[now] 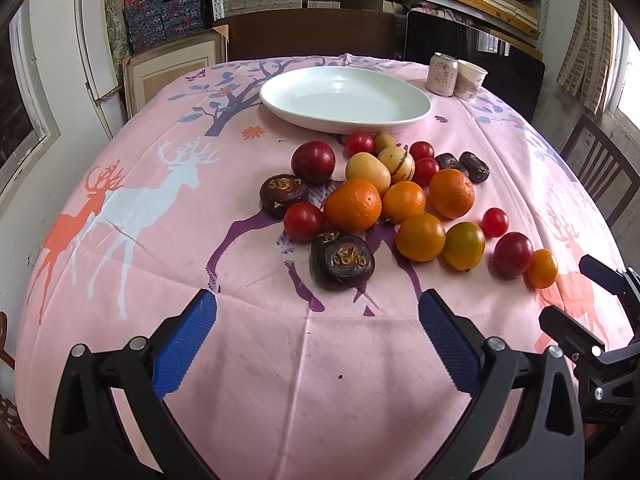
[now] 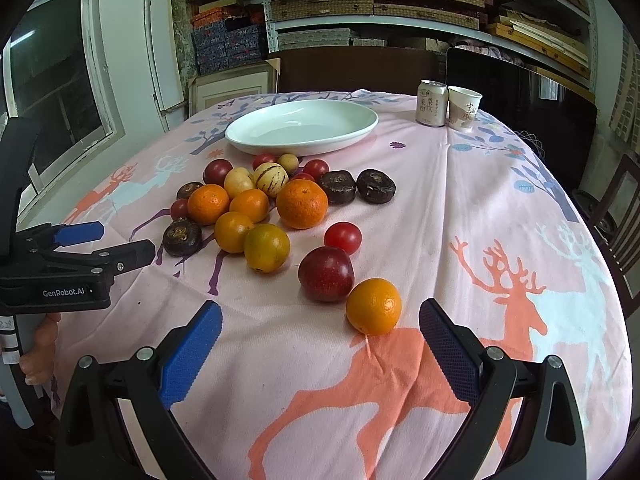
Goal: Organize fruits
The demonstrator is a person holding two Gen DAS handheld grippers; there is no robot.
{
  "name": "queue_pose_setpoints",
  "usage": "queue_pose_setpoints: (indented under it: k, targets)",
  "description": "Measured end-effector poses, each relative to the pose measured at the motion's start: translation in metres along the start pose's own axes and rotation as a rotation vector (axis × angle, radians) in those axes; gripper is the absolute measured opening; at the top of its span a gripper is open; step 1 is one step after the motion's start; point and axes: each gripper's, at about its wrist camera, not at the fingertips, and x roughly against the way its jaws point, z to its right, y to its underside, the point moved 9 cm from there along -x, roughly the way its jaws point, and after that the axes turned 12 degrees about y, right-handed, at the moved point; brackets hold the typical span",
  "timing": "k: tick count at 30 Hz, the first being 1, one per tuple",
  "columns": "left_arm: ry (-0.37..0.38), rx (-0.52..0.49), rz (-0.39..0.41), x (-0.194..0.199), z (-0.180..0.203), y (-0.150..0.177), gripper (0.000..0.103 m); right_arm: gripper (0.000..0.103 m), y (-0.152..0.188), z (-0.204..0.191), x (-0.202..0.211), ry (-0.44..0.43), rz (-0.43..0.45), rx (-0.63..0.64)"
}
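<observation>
A heap of fruit lies mid-table on the pink deer cloth: several oranges [image 1: 352,205] [image 2: 302,203], red plums [image 1: 313,161] [image 2: 326,273], cherry tomatoes [image 1: 304,221] [image 2: 343,237], a striped melon [image 1: 396,163] [image 2: 271,178] and dark water chestnuts [image 1: 342,262] [image 2: 182,237]. Behind it stands an empty white plate [image 1: 346,98] [image 2: 302,128]. My left gripper [image 1: 318,310] is open, just short of the nearest chestnut. My right gripper [image 2: 320,320] is open too, with a small orange [image 2: 373,306] just ahead between its fingertips.
A drink can [image 1: 442,74] [image 2: 431,103] and a paper cup [image 1: 472,79] [image 2: 464,108] stand at the back right of the table. Chairs surround the table; shelves of boxes fill the back wall. The other gripper shows at each view's edge.
</observation>
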Motion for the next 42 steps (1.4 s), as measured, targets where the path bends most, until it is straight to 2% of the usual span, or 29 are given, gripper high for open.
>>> queue_pose_setpoints:
  k: [42]
  targets:
    - [0.007, 0.000, -0.004, 0.0006, 0.0003, -0.0014, 0.099, 0.099, 0.0054, -0.0007, -0.0051, -0.011, -0.021, -0.004]
